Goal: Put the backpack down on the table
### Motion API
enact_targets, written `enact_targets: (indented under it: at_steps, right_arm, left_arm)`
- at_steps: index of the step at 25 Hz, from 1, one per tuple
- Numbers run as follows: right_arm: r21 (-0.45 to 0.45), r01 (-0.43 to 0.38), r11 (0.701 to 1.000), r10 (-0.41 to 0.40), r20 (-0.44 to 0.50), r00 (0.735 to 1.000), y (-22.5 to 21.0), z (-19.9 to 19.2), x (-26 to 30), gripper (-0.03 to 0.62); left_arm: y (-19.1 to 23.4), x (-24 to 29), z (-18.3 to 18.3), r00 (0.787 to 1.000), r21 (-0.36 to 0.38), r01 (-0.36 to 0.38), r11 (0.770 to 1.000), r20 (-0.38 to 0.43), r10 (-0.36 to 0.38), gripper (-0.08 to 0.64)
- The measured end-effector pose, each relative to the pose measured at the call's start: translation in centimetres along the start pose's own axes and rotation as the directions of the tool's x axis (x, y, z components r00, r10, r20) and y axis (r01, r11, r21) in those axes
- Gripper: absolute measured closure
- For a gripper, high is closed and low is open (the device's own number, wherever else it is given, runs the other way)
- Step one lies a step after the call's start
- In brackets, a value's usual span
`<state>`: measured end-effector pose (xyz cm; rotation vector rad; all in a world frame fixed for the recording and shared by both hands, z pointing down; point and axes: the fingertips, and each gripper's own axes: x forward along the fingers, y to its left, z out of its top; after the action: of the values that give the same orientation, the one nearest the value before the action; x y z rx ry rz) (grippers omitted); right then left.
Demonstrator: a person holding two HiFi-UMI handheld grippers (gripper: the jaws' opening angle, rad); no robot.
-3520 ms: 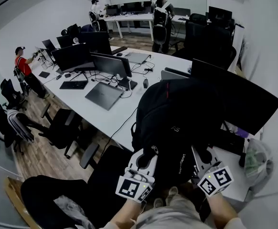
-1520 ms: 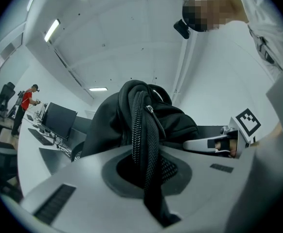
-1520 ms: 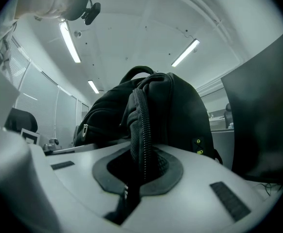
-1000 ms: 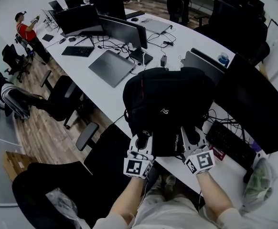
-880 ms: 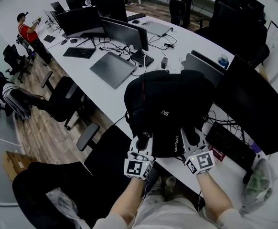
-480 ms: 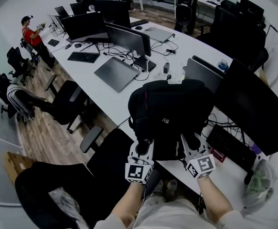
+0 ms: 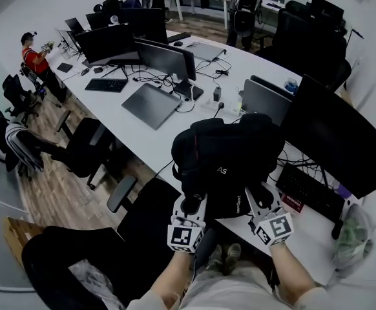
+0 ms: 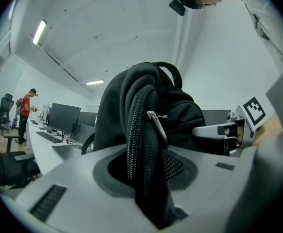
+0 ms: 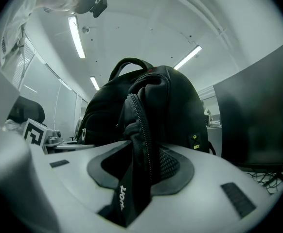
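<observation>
The left hand-held gripper (image 7: 190, 206) and the right hand-held gripper (image 7: 260, 197) have just been opening. Their jaws are spread, and a loose strap (image 8: 149, 178) lies between each pair. Just past them, the black backpack (image 7: 230, 150) sits on the white tabletop (image 7: 150, 148).

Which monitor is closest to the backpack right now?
The big dark monitor just right of the backpack in the head view. The other monitors stand farther up the table.
</observation>
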<state>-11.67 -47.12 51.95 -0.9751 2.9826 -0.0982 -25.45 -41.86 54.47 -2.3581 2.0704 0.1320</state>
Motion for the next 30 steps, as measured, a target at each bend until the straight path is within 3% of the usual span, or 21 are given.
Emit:
enact_targets:
  at_steps: [10, 14, 19, 25, 30]
  right_arm:
    - [-0.034, 0.050, 0.998, -0.050, 0.005, 0.999, 0.1, 0.5, -3.0, 0.466]
    - [-0.027, 0.055, 0.998, -0.055, 0.017, 0.998, 0.2, 0.3, -4.5, 0.466]
    - [0.007, 0.071, 0.997, -0.071, 0.016, 0.997, 0.1, 0.0, -7.2, 0.466]
    - [0.004, 0.068, 0.998, -0.068, 0.044, 0.997, 1.0, 0.9, -11.4, 0.466]
    - [0.016, 0.067, 0.998, -0.068, 0.055, 0.996, 2.5, 1.1, -15.9, 0.466]
  left_arm:
    - [-0.5, -1.2, 0.2, 1.000, 0.014, 0.022, 1.000, 0.020, -0.022, 0.425]
    - [-0.4, -2.7, 0.7, 0.998, 0.048, -0.049, 0.998, 0.030, 0.047, 0.422]
    - [-0.8, -4.9, 0.1, 0.994, -0.043, -0.098, 0.994, 0.040, 0.100, 0.413]
    - [-1.4, -8.9, 0.7, 0.983, -0.036, -0.173, 0.984, 0.052, 0.174, 0.408]
    - [-4.5, -14.3, 1.5, 0.978, -0.023, -0.202, 0.979, 0.054, 0.203, 0.410]
